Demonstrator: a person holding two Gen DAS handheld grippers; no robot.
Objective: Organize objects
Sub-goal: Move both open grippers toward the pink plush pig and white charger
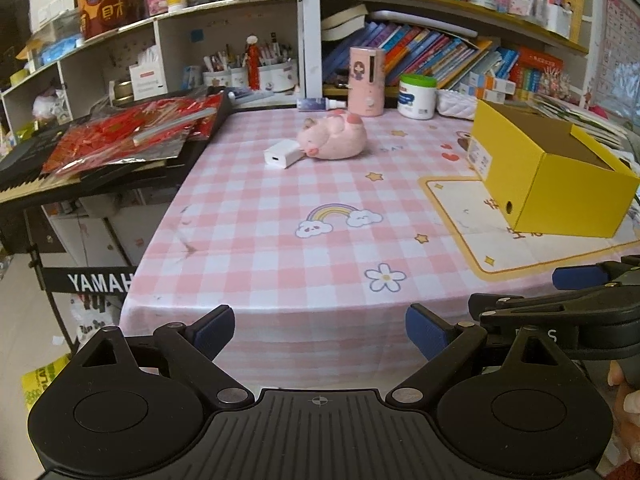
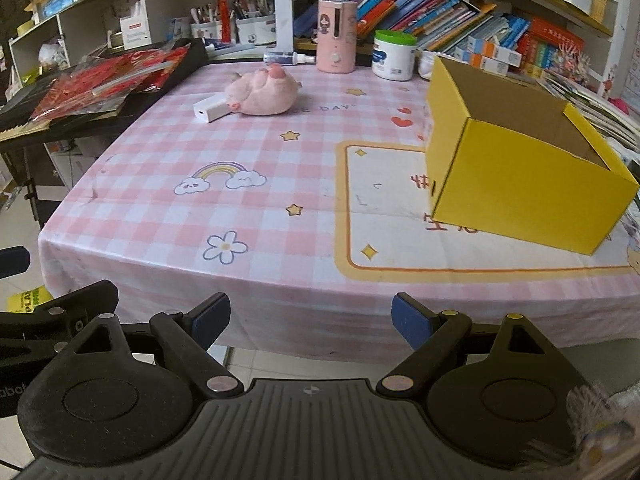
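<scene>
A pink plush pig [image 1: 334, 138] [image 2: 262, 94] lies on its side at the far middle of the pink checked tablecloth [image 1: 280, 216] [image 2: 260, 220]. A white charger block [image 1: 282, 153] [image 2: 211, 109] lies touching its snout. An open, empty yellow cardboard box [image 1: 548, 168] [image 2: 520, 168] stands at the right. My left gripper [image 1: 320, 332] is open and empty, off the table's front edge. My right gripper [image 2: 310, 320] is open and empty too, beside it; part of it shows in the left wrist view [image 1: 580, 280].
At the table's back stand a pink dispenser [image 1: 366, 80] [image 2: 337, 36], a green-lidded white jar [image 1: 417, 97] [image 2: 394, 55] and a small spray bottle [image 1: 320, 104] [image 2: 286, 57]. A keyboard with red packets [image 1: 132, 132] [image 2: 108, 80] sits left. Bookshelves [image 1: 440, 52] rise behind.
</scene>
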